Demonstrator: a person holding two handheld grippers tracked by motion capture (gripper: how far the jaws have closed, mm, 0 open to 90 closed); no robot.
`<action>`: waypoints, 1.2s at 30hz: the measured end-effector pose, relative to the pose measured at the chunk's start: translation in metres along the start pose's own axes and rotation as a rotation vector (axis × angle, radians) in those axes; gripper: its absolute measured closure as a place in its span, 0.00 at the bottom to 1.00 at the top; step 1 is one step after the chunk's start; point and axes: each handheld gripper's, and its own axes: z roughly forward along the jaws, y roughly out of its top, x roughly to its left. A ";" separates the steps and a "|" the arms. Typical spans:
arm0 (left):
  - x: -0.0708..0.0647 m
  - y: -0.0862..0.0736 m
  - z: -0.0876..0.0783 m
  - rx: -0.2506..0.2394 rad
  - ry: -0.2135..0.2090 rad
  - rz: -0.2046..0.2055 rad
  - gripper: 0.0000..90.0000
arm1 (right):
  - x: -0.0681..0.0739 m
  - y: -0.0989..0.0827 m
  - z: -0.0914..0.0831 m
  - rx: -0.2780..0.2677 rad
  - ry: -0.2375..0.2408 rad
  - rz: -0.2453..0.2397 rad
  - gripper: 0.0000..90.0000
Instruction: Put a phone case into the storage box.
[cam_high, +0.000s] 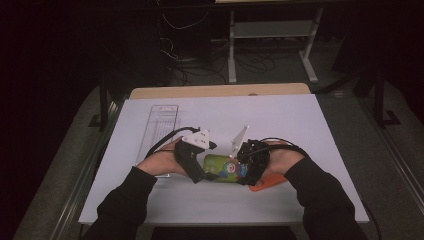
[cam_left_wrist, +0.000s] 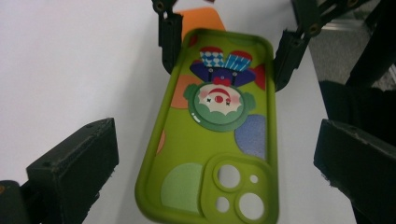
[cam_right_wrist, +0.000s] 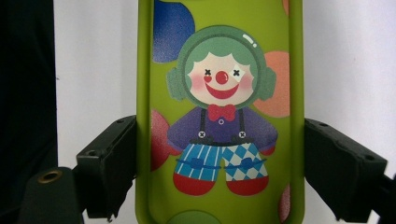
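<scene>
We have one green phone case (cam_high: 221, 168) low over the white table (cam_high: 300, 130), stretched between our two grippers. Our right gripper (cam_high: 248, 167) clamps it: in the right gripper view both black jaws press the long edges of the case (cam_right_wrist: 219, 112) at the clown's legs, so that end is firmly held. Our left gripper (cam_high: 200, 172) sits at the other end. In the left gripper view the case (cam_left_wrist: 212, 135) runs away from us with its camera cutouts nearest, lying between the two jaws, and both jaws stand clear of its edges, so this gripper is open and holds nothing. Farther off in that view we see the right gripper (cam_left_wrist: 224, 51) pinching the far end of the case.

The count: one case, two grippers, one orange flat piece (cam_high: 267, 183) on the table under our right hand, and one clear long tray (cam_high: 159, 127) lying well apart at the left of the table.
</scene>
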 end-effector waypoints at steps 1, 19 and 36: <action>-0.001 -0.001 0.001 0.009 -0.001 0.003 0.00 | 0.001 0.000 -0.001 -0.004 0.005 0.000 0.17; -0.005 -0.010 0.021 0.069 -0.044 0.004 0.00 | 0.004 0.003 -0.004 -0.036 0.017 -0.026 0.17; -0.004 -0.011 0.019 0.052 -0.068 0.013 0.15 | 0.006 0.006 -0.004 -0.024 0.020 -0.042 0.17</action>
